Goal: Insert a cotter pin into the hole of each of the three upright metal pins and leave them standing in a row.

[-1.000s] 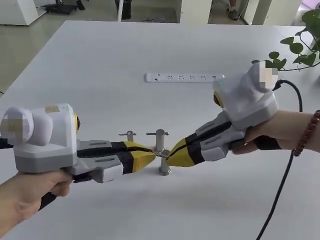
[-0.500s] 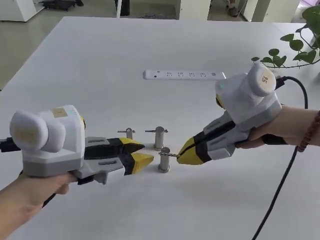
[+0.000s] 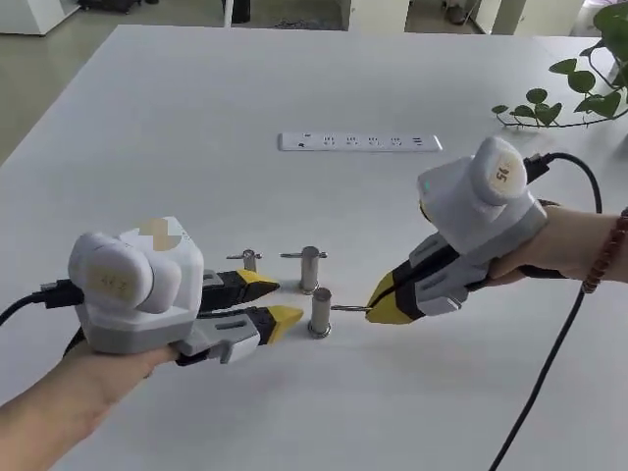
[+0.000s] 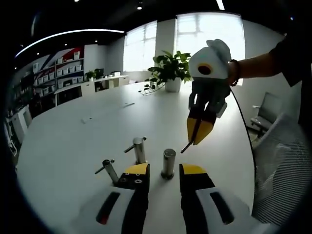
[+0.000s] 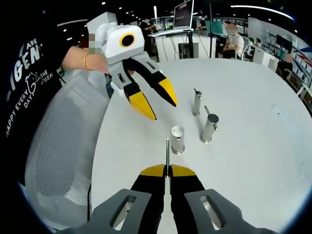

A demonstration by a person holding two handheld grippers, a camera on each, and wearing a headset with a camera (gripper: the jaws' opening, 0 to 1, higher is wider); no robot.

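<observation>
L tongs: jaws spread wide, holding nothing. R tongs: jaws pressed together, pinching the back end of the cotter pin.

The cotter pin lies flat. In head view its long way runs 3 to 9 o'clk, free end aimed at 9. Right past that end stands the bare post, upright, w/ nothing thru it. So from R tongs the post is at 9 o'clk, v. near. The tip is just beside the post; can't tell if it touches.

In right gripper view the pin points to 12 but the post sits a bit toward 1 o'clk. My guess: aim is a little off & needs a small nudge that way. The hole in the post is too small to see, so can't tell which way it faces.

L tongs sit at 9 o'clk of the same post. In left gripper view the post stands in the gap btw the jaws, just ahead of the tips, not touching. I think L is best placed to steady it.

Further back: middle post at abt 12 o'clk from the bare one, w/ a cotter pin thru its top. Third post at abt 10 o'clk, same. So 2 of 3 look done.

Far off on the table: power strip at 12, plant at abt 2.
</observation>
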